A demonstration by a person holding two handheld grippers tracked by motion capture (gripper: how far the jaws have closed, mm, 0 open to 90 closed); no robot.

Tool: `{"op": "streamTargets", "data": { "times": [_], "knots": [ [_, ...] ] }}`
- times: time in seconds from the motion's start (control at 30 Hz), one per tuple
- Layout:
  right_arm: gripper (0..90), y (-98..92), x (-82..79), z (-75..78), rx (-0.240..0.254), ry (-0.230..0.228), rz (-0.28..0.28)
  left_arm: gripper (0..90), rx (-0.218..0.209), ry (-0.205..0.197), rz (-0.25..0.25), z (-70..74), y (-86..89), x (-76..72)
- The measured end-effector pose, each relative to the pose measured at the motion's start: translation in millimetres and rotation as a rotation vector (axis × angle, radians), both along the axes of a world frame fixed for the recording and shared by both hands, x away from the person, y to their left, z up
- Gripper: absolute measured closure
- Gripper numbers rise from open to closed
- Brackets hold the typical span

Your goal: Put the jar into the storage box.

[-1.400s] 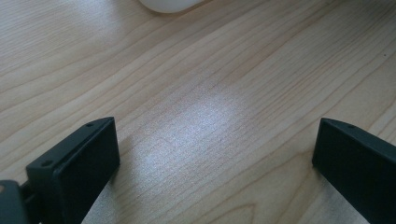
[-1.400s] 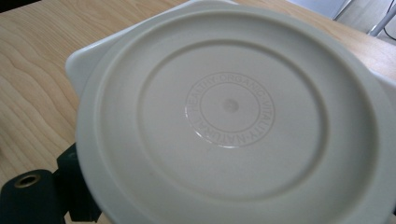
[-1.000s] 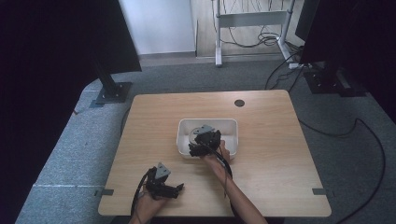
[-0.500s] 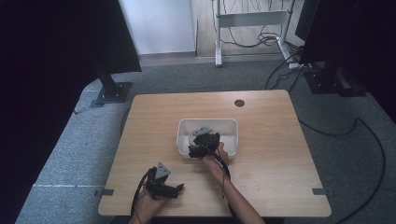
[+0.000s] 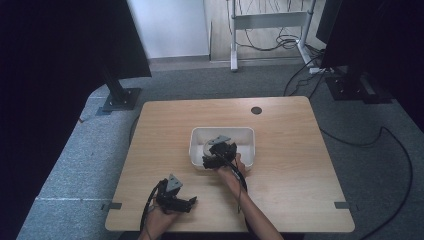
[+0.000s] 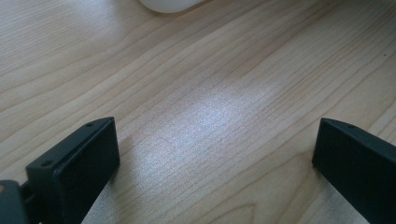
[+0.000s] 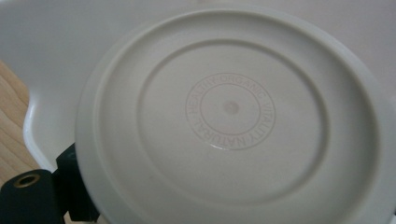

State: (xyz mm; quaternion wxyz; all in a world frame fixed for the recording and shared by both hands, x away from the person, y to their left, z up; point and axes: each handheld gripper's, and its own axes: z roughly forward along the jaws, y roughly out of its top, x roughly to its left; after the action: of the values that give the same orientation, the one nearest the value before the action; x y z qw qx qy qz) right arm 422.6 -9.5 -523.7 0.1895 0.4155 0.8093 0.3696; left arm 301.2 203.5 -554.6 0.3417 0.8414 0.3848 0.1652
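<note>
A white rectangular bin [image 5: 247, 134] stands in the middle of the wooden table [image 5: 290, 200]. My right gripper [image 5: 213, 153] reaches over the bin's near left part, shut on a round white dish [image 7: 229, 116] held on edge. The dish's underside, with an embossed ring of letters, faces the right gripper view, and one black finger [image 7: 32, 198] shows at its lower left edge. Near the table's front edge, left of the bin, my left gripper [image 5: 189, 201] lies low. Its jaws stand wide apart, and the left gripper [image 6: 215, 154] has bare wood between them.
The bin's white wall [image 7: 46, 46] rises behind the dish. A white corner of the bin [image 6: 168, 4] lies ahead of the left gripper. A round cable hole [image 5: 256, 110] sits at the table's far side. Stands and cables [image 5: 270, 40] are on the floor beyond.
My right gripper has shifted slightly toward the bin's near edge with the dish in it. The left gripper has stayed where it was.
</note>
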Motion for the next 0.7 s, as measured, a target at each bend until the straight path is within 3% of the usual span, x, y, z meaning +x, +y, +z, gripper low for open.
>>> {"op": "streamTargets", "data": {
  "times": [0.37,0.7],
  "knots": [
    [3.0,-1.1,-1.4,0.7,0.019,0.007,0.02,0.5,-0.001,0.0,0.0,0.0,-0.1,0.0],
    [2.6,-5.8,-5.1,6.6,0.022,-0.022,0.043,0.4,-0.001,0.0,0.0,0.0,0.0,0.0]
  ]
}}
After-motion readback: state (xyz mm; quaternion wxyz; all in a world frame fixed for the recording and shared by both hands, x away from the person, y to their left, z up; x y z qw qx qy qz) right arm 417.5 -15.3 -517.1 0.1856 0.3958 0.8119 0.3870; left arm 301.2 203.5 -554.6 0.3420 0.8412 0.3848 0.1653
